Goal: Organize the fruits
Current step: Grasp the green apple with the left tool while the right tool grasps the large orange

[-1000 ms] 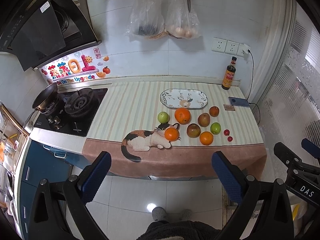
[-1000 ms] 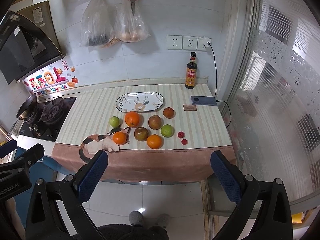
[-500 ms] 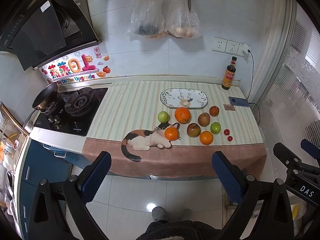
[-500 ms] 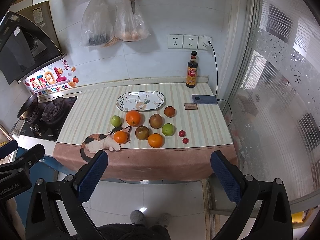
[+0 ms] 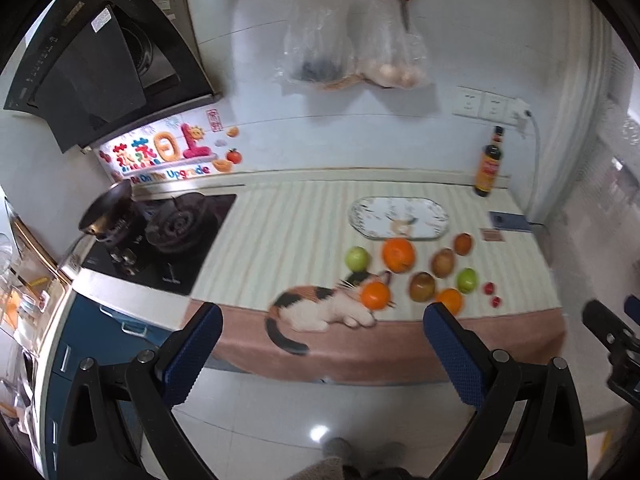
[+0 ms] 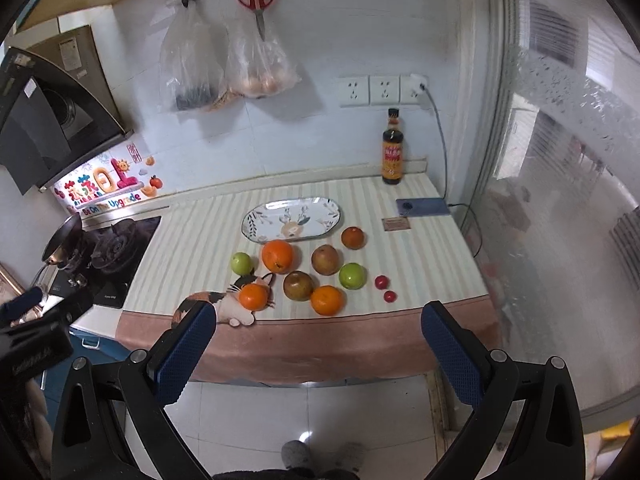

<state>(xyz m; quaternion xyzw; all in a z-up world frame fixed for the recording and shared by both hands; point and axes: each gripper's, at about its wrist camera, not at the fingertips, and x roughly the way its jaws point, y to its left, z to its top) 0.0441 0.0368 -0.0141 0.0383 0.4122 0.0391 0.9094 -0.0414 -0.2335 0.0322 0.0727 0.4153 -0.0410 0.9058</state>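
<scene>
While both views have closed in on the counter since a second ago, I hold the left gripper and right gripper spread wide, grasping nothing. Fruit sits untouched at six o'clock of the plate: four oranges, two green, two brown, two small red.

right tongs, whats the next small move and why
Probably carry the right tongs forward over the counter edge toward the small orange fruit nearest the edge. Both tongs are open, empty and short of the counter, all the fruit lies loose, and the oval patterned plate behind holds nothing.
</scene>
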